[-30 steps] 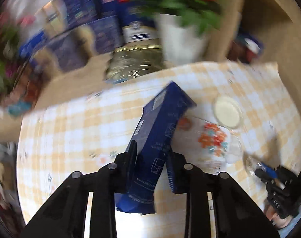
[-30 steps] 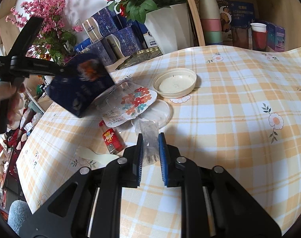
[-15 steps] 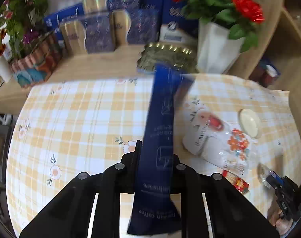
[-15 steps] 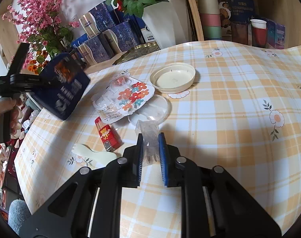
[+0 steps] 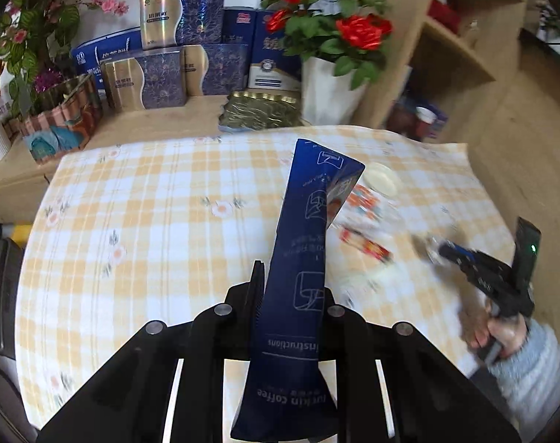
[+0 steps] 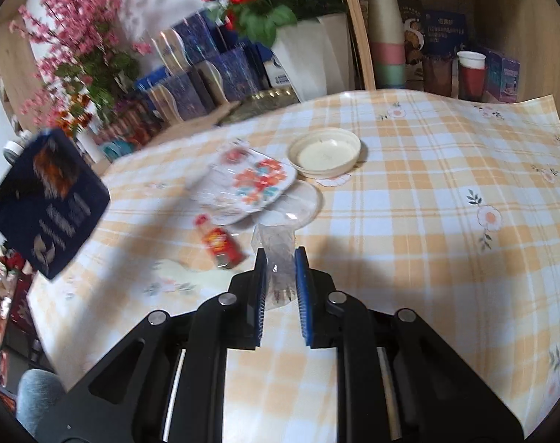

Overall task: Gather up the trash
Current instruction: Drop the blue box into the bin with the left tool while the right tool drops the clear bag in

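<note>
left gripper (image 5: 291, 291): clamped on blue coffee box (image 5: 302, 258), held above desk (image 5: 139, 229)
right gripper (image 6: 280, 277): clenched on clear wrapper (image 6: 276, 243)
desk litter: red packet (image 6: 220, 243), cream lid (image 6: 324, 153)

Tablecloth (image 6: 427, 192): showing orange-and-white check with small flower prints. Carton (image 5: 302, 258): showing dark blue with white print. Wrapper (image 6: 257, 181): showing clear with red-orange and blue florals. Small packet (image 6: 220, 243): appearing red, possibly with yellow; blurred. Lid (image 6: 326, 153): showing cream.
</note>
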Action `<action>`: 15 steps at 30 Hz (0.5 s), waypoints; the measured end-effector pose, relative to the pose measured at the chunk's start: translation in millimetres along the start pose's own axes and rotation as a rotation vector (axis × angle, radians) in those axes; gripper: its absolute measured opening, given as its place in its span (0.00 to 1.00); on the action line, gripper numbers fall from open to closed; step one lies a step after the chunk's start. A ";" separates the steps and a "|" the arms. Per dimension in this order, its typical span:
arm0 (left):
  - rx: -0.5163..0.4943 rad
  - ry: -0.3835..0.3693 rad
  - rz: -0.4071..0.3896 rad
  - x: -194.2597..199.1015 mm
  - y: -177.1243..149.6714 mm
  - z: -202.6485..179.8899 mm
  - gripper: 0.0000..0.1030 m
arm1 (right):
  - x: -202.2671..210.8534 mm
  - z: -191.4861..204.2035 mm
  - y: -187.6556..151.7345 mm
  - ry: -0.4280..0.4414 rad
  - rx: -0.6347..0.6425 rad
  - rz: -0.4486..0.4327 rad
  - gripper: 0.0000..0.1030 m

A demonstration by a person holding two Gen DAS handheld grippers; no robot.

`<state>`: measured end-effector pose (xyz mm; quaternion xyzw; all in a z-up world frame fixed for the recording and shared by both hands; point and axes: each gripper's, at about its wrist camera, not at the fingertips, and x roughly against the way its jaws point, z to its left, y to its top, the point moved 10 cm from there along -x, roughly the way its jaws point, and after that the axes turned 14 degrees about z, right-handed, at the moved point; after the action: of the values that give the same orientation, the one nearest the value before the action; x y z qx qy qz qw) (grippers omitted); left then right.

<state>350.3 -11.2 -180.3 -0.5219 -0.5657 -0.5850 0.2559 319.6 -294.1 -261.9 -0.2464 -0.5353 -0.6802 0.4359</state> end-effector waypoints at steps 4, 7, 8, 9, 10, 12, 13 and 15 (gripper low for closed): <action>-0.024 -0.074 0.002 21.5 -49.4 -20.5 0.16 | 41.0 26.6 -25.9 0.040 0.006 -0.041 0.18; -0.047 -0.122 0.009 31.8 -82.3 -36.7 0.16 | 70.1 44.1 -53.2 0.068 -0.001 -0.062 0.18; -0.056 -0.133 0.011 34.4 -92.9 -41.8 0.16 | 76.7 48.2 -60.6 0.077 -0.006 -0.067 0.18; -0.070 -0.143 0.017 37.1 -106.5 -48.4 0.16 | 85.1 51.9 -70.4 0.087 -0.016 -0.072 0.18; -0.081 -0.153 0.023 38.4 -116.0 -53.2 0.16 | 93.9 55.6 -81.4 0.098 -0.028 -0.076 0.18; -0.113 -0.172 0.042 39.8 -137.9 -64.5 0.16 | 107.9 60.5 -99.2 0.108 -0.043 -0.087 0.18; -0.132 -0.174 0.052 39.8 -149.3 -69.1 0.16 | 113.4 62.4 -106.5 0.112 -0.047 -0.090 0.18; -0.183 -0.176 0.081 37.8 -174.0 -80.5 0.16 | 123.4 65.3 -120.5 0.115 -0.054 -0.095 0.18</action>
<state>157.3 -35.1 -200.2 -0.6147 -0.5085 -0.5754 0.1802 146.3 -267.5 -204.9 -0.1929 -0.5020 -0.7273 0.4263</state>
